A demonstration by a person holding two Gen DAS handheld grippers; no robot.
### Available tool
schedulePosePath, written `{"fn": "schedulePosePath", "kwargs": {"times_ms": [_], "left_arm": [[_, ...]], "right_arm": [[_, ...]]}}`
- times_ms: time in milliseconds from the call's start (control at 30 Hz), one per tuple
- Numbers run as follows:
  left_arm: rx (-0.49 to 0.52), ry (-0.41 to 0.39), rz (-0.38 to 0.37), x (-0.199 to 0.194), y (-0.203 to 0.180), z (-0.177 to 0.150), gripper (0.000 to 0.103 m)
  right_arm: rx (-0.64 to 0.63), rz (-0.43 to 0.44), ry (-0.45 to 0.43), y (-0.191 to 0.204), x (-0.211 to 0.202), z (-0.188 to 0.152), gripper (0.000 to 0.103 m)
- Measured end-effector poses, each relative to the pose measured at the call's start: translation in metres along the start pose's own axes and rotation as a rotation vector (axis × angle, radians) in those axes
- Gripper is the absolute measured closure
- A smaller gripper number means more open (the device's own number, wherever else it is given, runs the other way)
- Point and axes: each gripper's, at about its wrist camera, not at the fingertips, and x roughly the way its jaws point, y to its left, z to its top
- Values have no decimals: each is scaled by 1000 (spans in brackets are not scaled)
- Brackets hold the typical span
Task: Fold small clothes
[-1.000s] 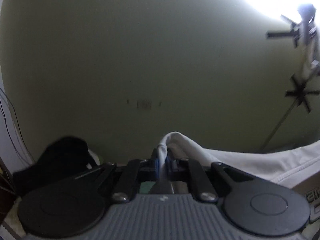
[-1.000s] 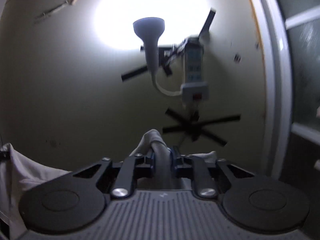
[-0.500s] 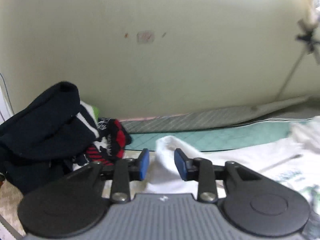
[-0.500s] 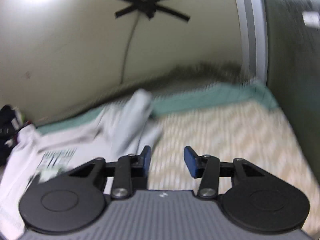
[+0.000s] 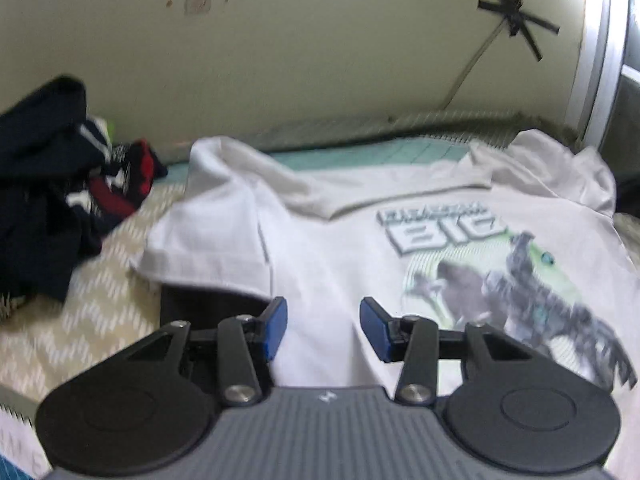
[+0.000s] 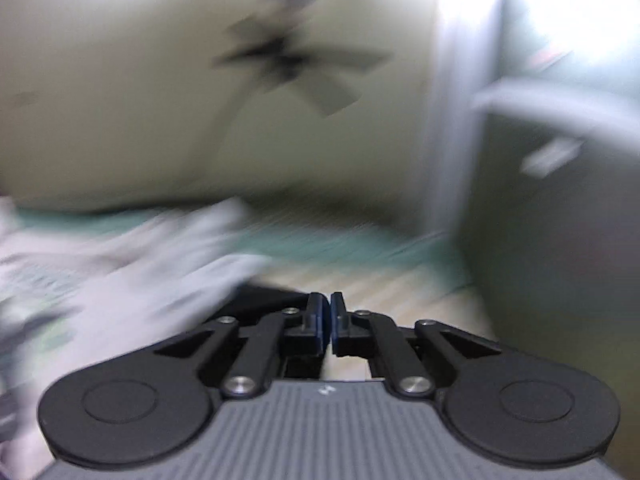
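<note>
A white T-shirt (image 5: 340, 248) with a grey-green print lies spread on the patterned bedspread (image 5: 80, 320), print side up, collar toward the wall. My left gripper (image 5: 323, 328) hovers just above its left side, near the sleeve; its jaws are opening and nothing is pinched between the blue pads. In the blurred right wrist view the same T-shirt (image 6: 132, 264) lies to the left. My right gripper (image 6: 326, 322) is shut with nothing between its pads, off the shirt's right edge over the bedspread.
A heap of dark navy, red and white clothes (image 5: 52, 184) sits at the left by the wall. A teal sheet (image 5: 400, 152) runs along the cream wall. A grey door frame (image 6: 448, 128) stands at the right. Black tape crosses (image 5: 516, 24) hold a cable on the wall.
Both grippers held the shirt up by its shoulders, then dropped down and let it go. The shirt now lies flat; the left jaws have widened and the right jaws have closed empty.
</note>
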Motion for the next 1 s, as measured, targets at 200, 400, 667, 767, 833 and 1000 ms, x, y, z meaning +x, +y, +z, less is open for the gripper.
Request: {"fn": "schedulePosePath", "kwargs": {"times_ms": [200, 400, 667, 767, 833, 1000], "left_arm": [[-45, -27, -25, -21, 12, -2, 56], [-111, -55, 32, -60, 51, -9, 50], [-235, -46, 11, -107, 90, -54, 45], [-227, -61, 29, -122, 89, -65, 45], [-235, -76, 34, -133, 90, -71, 45], [-274, -87, 77, -154, 103, -84, 40]], "right_arm": [[138, -146, 59, -65, 18, 27, 95], [143, 26, 15, -31, -12, 5, 52], [89, 589, 57, 91, -37, 19, 72], [89, 753, 159, 142, -8, 31, 94], [65, 754, 234, 179, 26, 33, 94], [83, 730, 378, 248, 115, 39, 97]]}}
